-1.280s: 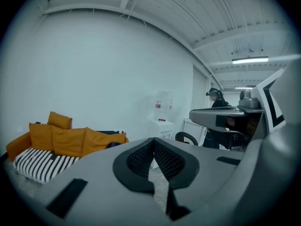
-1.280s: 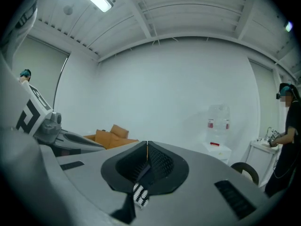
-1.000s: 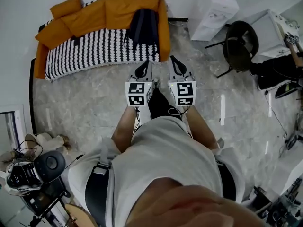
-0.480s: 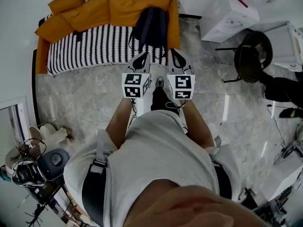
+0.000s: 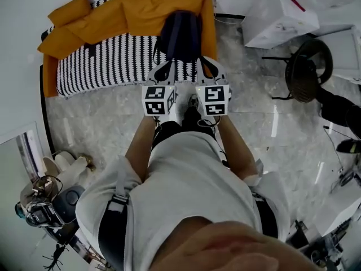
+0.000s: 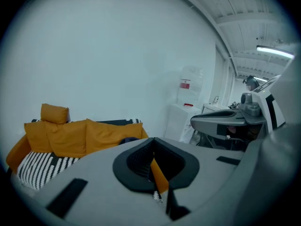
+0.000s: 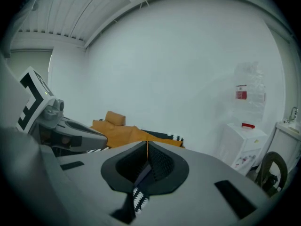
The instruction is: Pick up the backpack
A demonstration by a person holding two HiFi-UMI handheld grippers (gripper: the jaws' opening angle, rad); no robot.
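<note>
Marble floor (image 5: pixel 101 123) and a striped sofa (image 5: pixel 101 64) set the scene: the backpack (image 5: pixel 180 35) leans at the sofa's right end against orange cushions (image 5: pixel 141 13). Its long axis runs up the backrest, top end away from the person (front seemingly facing out). Left gripper (image 5: pixel 165 69) and right gripper (image 5: pixel 207 66) hover side by side just short of it, both clamped shut on nothing. Jaws should open wide first, then take a strap or top handle, not the slack body.
</note>
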